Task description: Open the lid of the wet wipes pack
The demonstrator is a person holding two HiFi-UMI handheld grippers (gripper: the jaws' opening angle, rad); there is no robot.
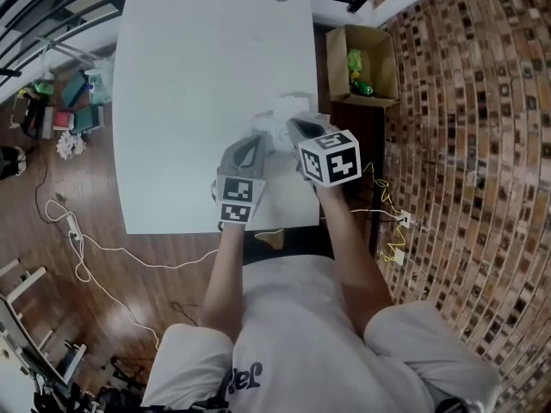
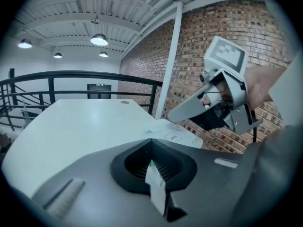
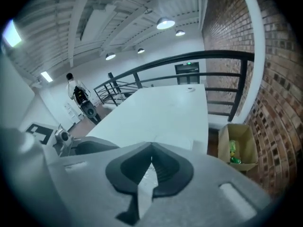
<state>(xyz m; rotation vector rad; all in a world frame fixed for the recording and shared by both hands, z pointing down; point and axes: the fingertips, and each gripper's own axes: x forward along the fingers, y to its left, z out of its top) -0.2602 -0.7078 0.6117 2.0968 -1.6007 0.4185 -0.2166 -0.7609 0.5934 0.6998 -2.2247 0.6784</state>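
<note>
The white wet wipes pack (image 1: 282, 110) lies on the white table (image 1: 198, 76) near its front right corner. In the left gripper view the pack (image 2: 182, 137) shows an OPEN label just beyond the jaws. My left gripper (image 1: 258, 144) is shut, with a white strip with a green tip from the pack's near edge pinched in it (image 2: 152, 162). My right gripper (image 1: 291, 126) sits over the pack from the right, and its tip (image 2: 173, 117) touches the pack's top. Its jaws (image 3: 150, 167) are shut, with crinkled white film from the pack's top in the slit. The lid itself is hidden.
An open cardboard box (image 1: 366, 65) with green items stands on the floor right of the table. A black railing (image 3: 222, 60) and a brick wall (image 1: 465, 127) lie beyond it. Cables (image 1: 86, 248) trail on the wooden floor at the left. A person (image 3: 75, 94) stands far off.
</note>
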